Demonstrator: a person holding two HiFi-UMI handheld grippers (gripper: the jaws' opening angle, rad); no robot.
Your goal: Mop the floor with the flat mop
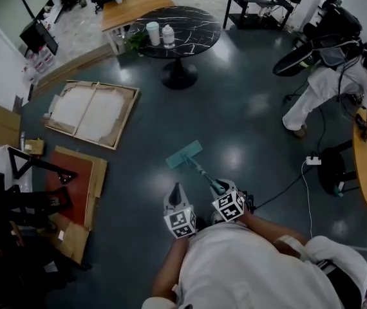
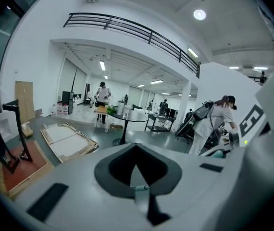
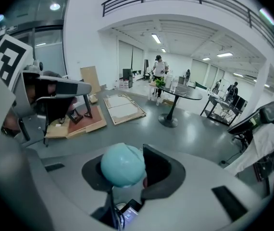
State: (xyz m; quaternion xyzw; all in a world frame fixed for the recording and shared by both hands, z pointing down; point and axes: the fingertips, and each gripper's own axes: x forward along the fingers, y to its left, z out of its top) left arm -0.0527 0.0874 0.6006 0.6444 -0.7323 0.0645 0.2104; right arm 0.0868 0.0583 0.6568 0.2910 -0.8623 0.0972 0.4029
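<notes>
Seemingly we are early in the mopping (no wet trail shows): of our two grippers, the right gripper [image 3: 127, 170] clamps the teal handle top of the one flat mop [image 1: 198, 168], whose pad [image 1: 184, 154] lies on the dark floor [image 1: 254, 121] ahead, while the left gripper [image 2: 136, 170], jaws together, holds nothing.

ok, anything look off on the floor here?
Yes: a frame lies flat on the floor with cardboard beside it, and a corded power strip sits right of the mop. Snag risk; nothing looks spilled.
</notes>
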